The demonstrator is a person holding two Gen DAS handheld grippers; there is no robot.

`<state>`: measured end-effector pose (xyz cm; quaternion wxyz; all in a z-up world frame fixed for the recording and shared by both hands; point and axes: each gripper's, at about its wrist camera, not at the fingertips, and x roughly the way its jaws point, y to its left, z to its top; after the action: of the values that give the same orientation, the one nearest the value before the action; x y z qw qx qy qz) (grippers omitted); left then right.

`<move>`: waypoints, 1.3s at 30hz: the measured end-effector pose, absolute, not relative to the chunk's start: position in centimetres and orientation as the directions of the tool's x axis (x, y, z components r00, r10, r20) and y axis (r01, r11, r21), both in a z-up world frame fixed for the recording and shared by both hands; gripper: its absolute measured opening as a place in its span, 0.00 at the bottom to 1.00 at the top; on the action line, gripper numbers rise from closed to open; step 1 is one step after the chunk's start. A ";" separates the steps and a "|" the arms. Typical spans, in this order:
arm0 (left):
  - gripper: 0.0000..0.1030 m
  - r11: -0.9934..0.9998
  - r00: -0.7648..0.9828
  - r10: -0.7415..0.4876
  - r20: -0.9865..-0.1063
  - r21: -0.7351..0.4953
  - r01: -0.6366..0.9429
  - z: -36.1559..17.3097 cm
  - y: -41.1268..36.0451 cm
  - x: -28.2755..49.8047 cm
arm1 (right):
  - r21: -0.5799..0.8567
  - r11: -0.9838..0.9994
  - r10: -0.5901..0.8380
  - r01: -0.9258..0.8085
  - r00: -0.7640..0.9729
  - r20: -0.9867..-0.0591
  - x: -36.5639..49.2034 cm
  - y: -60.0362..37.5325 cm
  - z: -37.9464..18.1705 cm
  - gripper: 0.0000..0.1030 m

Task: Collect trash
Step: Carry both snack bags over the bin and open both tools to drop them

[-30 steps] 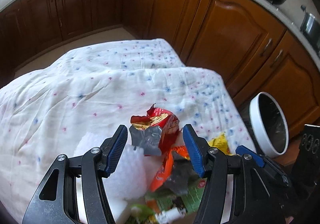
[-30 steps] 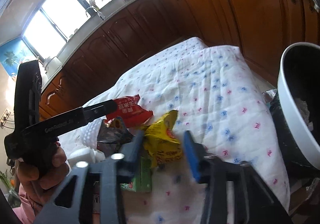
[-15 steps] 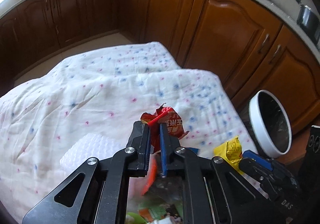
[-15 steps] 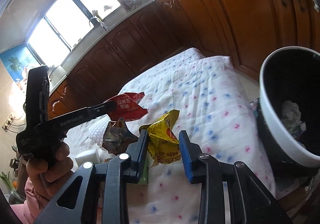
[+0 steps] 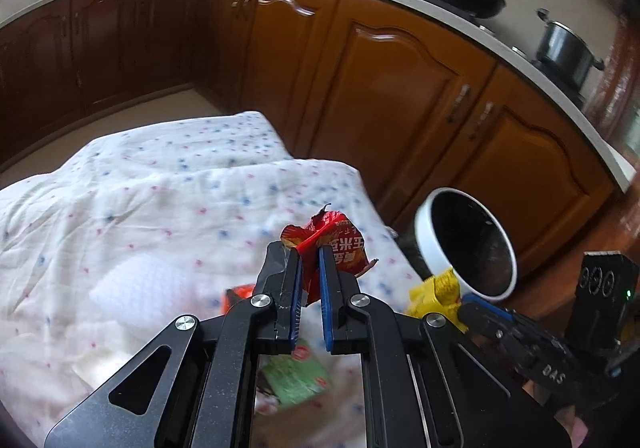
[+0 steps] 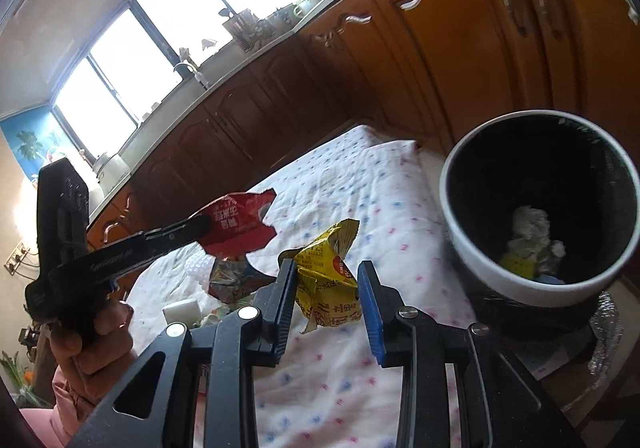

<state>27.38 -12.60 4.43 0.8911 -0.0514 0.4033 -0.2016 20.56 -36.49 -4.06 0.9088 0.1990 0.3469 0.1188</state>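
My left gripper (image 5: 309, 260) is shut on a red snack wrapper (image 5: 340, 248) and holds it above the cloth-covered table (image 5: 168, 208). The same wrapper (image 6: 240, 226) shows in the right wrist view, clamped by the left gripper (image 6: 204, 224). My right gripper (image 6: 326, 276) is shut on a crumpled yellow wrapper (image 6: 328, 280), lifted off the table; that wrapper (image 5: 436, 294) also shows in the left wrist view. The white-rimmed trash bin (image 6: 480, 276) stands to the right, beyond the table edge, with trash inside. It shows in the left wrist view (image 5: 426, 244) too.
More litter lies on the table: a green packet (image 5: 296, 376), a white foam piece (image 5: 140, 288), a silvery wrapper (image 6: 232, 280) and a white block (image 6: 182, 308). Wooden kitchen cabinets (image 5: 400, 88) run behind the table and bin.
My left gripper has closed on the red wrapper and lifted it. My right gripper has closed on the yellow wrapper and raised it toward the bin, which has come closer in its view.
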 end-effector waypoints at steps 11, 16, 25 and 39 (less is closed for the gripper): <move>0.03 0.865 0.543 -0.477 -0.691 -0.259 0.429 4.7 -17.3 23.7 | 0.423 0.906 0.263 0.001 0.781 -0.567 17.0 -41.6 -2.7 0.31; 0.02 0.848 0.529 -0.494 -0.690 -0.247 0.468 4.6 -19.2 22.7 | 0.424 0.905 0.240 0.026 0.792 -0.561 16.0 -43.4 -2.5 0.31; 0.01 0.834 0.524 -0.508 -0.684 -0.239 0.497 5.1 -21.4 21.6 | 0.435 0.899 0.219 0.047 0.813 -0.540 14.9 -45.2 -2.0 0.31; 0.01 0.795 0.462 -0.557 -0.690 -0.283 0.536 5.4 -26.1 23.0 | 0.423 0.899 0.152 0.111 0.827 -0.541 16.0 -49.7 -1.6 0.31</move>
<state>23.03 -26.06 5.44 0.8549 -0.0130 0.4083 -0.3196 16.02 -49.67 -1.57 0.9292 0.2241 0.2937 0.0112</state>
